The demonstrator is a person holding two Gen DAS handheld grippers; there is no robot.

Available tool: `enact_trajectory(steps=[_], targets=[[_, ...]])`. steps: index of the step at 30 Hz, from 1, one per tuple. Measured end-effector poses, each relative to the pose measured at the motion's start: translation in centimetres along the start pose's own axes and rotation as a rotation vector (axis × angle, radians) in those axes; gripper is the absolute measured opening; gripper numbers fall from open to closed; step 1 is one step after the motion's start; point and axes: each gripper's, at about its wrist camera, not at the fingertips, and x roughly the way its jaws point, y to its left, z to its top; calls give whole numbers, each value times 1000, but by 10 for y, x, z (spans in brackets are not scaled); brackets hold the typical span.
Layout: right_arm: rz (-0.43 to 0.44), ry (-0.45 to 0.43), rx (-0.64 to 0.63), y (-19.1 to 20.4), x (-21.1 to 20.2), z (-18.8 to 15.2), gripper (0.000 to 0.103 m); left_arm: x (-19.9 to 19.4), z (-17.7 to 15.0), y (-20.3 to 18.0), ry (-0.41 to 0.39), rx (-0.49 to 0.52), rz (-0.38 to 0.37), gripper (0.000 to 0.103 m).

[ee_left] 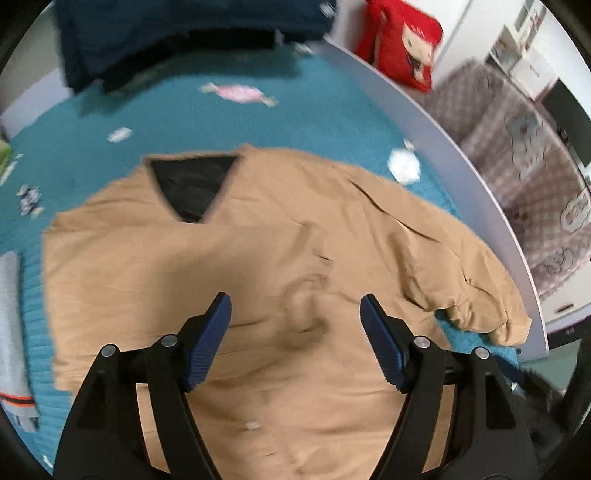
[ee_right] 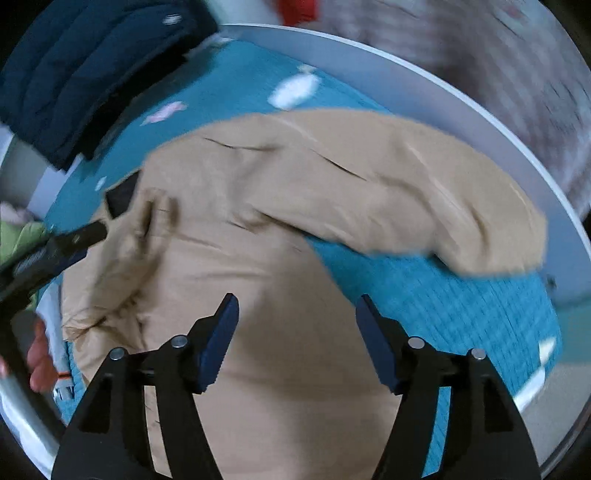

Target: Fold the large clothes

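Note:
A large tan jacket (ee_left: pixel 236 266) with a black lining at its V-neck (ee_left: pixel 192 188) lies spread on a teal blanket (ee_left: pixel 207 110). One sleeve (ee_left: pixel 454 273) stretches to the right. My left gripper (ee_left: pixel 295 306) is open and empty, above the jacket's middle. In the right wrist view the same jacket (ee_right: pixel 280 280) lies below my right gripper (ee_right: pixel 297 306), which is open and empty. Its sleeve (ee_right: pixel 424 206) runs to the right over the blanket (ee_right: pixel 461 302). The left gripper (ee_right: pixel 55 251) shows at the left edge, over the jacket's left side.
A dark navy padded garment (ee_left: pixel 177 33) (ee_right: pixel 85 70) lies at the far end of the bed. A red plush cushion (ee_left: pixel 406 40) stands beyond the white bed edge (ee_left: pixel 461 147). A grey garment (ee_left: pixel 11 325) lies at the left. A checked bedspread (ee_left: pixel 524 166) is to the right.

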Motion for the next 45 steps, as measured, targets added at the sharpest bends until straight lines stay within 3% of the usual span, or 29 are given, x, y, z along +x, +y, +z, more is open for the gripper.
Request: enact_trajectory(steps=[4,6,10,11,12,16,17,18,19,21,24,26,28,30,32,33,34,39,42,45], targets=[[39,-2,-117,56,16,20,71,-35,-12,61,-25,-99,36,73],[68,13,-165,82,29,26,71,-43,-24,92,-24,-150,88,73],[89,40,-201,116,57,33,71,-37,-51,156,40,-295,152,72],[94,46,-203,122,65,37,71,-33,-59,170,59,-333,166,69],[95,55,-205,128,73,40,71,-25,-68,185,84,-367,188,57],[47,121,-178,146,116,50,69,13,-97,216,171,-416,197,50],[58,134,-184,148,122,50,48,19,-104,221,186,-435,199,50],[75,164,-196,152,130,49,14,19,-111,224,168,-466,170,50],[61,198,-187,155,138,48,11,16,-113,225,154,-471,163,50],[45,163,-198,157,135,52,9,11,-113,223,148,-467,156,50],[37,60,-202,160,114,67,9,6,-111,220,157,-464,121,50],[66,-5,-189,159,97,83,9,7,-110,219,163,-464,148,50],[42,0,-184,159,99,90,9,15,-111,223,175,-461,160,49],[-82,18,-238,160,123,86,9,21,-113,223,180,-459,192,46],[-141,114,-257,152,155,76,9,21,-113,219,175,-426,210,46],[-123,152,-227,142,163,70,9,20,-112,218,177,-418,217,45],[-109,121,-220,139,158,68,12,18,-112,217,180,-413,220,45],[-86,19,-234,134,115,65,41,-9,-105,208,165,-335,271,44],[-45,-81,-238,132,84,64,42,-35,-96,196,109,-285,304,44],[23,-146,-253,133,63,63,42,-59,-85,195,32,-303,275,44]])
